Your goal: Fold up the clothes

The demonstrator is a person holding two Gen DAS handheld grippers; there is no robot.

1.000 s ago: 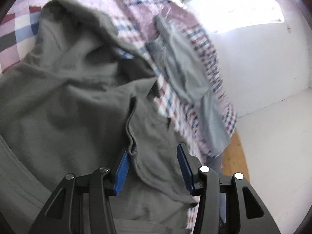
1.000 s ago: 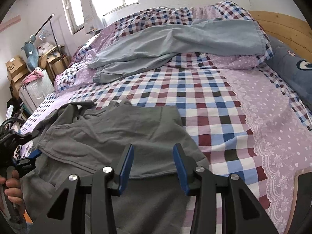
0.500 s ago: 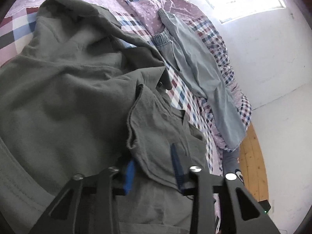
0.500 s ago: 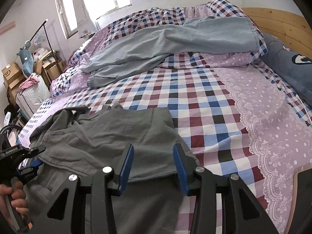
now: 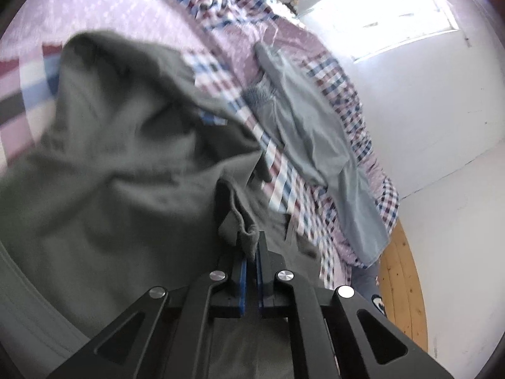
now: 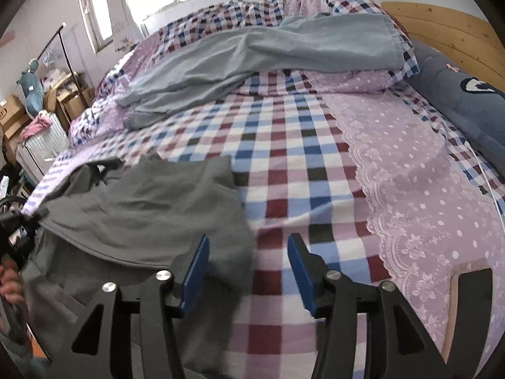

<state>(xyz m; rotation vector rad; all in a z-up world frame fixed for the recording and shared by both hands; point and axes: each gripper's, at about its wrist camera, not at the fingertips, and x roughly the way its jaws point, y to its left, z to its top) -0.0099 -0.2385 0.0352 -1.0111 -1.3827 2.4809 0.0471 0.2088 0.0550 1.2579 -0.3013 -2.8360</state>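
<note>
A dark grey garment (image 5: pixel 120 170) (image 6: pixel 151 208) lies crumpled on the near left part of a checked bed. My left gripper (image 5: pixel 251 249) is shut on a bunched edge of this garment; in the right wrist view it shows at the far left edge (image 6: pixel 19 221), held by a hand. My right gripper (image 6: pixel 249 259) hovers over the garment's right edge with its jaws opening. Its blue fingers (image 6: pixel 197 271) straddle the cloth edge without pressing it. A light grey-blue pair of trousers (image 6: pixel 252 53) (image 5: pixel 315 145) lies spread across the far side of the bed.
The checked and lilac bedcover (image 6: pixel 315 164) stretches to the right. A wooden headboard (image 6: pixel 448 34) and a dark blue pillow (image 6: pixel 467 94) are at the right. Boxes, a suitcase (image 6: pixel 41 145) and a clothes rail stand left of the bed, below a window.
My left gripper has closed onto the dark grey garment's edge. My right gripper's jaws have widened and moved right, toward the garment's right edge.
</note>
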